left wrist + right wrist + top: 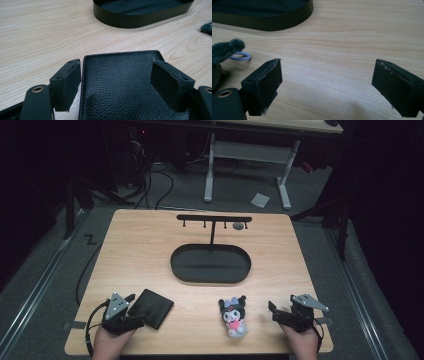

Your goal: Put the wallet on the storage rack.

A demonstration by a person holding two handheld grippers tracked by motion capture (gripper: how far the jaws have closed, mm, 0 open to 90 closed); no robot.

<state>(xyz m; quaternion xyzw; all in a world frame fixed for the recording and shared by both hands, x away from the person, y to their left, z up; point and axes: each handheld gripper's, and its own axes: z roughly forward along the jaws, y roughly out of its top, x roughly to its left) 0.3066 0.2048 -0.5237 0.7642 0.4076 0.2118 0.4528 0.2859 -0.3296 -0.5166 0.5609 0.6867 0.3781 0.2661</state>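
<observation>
Right under my left tool [117, 82] lies the wallet [120, 85], flat on the table [140, 250] at its near left corner. Both jaws stand spread and straddle the near end: one hangs just off the left edge, the other hovers over the right part of the cover, and neither pad presses on it.

Largest first: the table is bare pale wood, smooth, so I judge a flat thing will skid on it if pushed. Beyond sits the tray [210, 264], a black oval with a low wall, and behind it the rack [214, 219], a thin bar with small pegs on a post.

Next, the wallet: black grained leather with pale stitching along the edge. I judge it light, thin and somewhat limp, with a grain that grips well; it lies too flat to pinch from above. My best hold is across a short edge, one jaw slid under after tipping that edge up.

Smaller still, the plush [233, 317] lies near the table's front middle, soft and light; I would pinch its body or its loop [241, 56].

My right tool [327, 85] hovers spread and empty over bare wood beside it.
</observation>
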